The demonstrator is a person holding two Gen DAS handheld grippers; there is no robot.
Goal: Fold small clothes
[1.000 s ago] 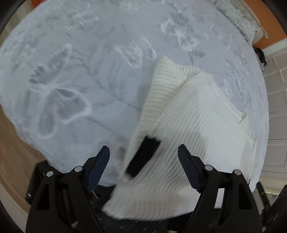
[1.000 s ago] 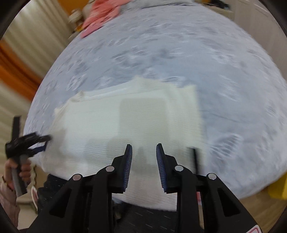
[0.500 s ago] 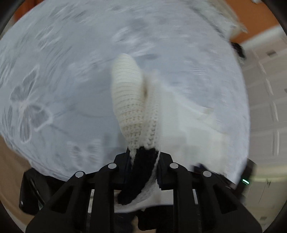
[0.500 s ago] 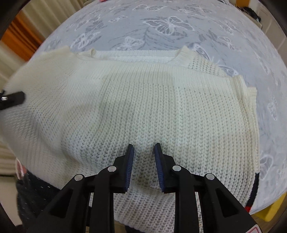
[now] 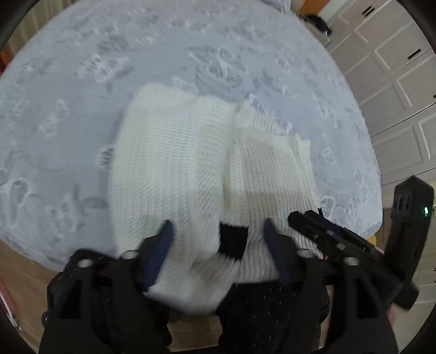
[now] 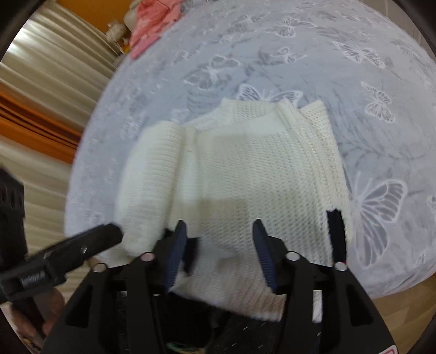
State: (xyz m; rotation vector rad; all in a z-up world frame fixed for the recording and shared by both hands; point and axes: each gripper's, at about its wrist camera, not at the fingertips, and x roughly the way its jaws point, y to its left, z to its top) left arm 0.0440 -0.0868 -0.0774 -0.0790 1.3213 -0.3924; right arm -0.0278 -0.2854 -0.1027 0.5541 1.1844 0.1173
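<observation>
The cream knit sweater (image 5: 207, 168) lies on the near part of the butterfly-patterned bedspread (image 5: 81, 89), its near hem hanging off the edge toward the person. Its left side is folded inward over the body, and a black cuff (image 5: 231, 239) lies near the hem; in the right wrist view another black band (image 6: 335, 234) shows at the garment's right edge. The left gripper (image 5: 218, 245) hovers over the hem with its jaws spread wide — nothing between them is pinched. The right gripper (image 6: 220, 250) is likewise wide apart above the hem, gripping nothing. Pink clothing (image 6: 152, 24) sits at the far edge — well apart from the sweater.
</observation>
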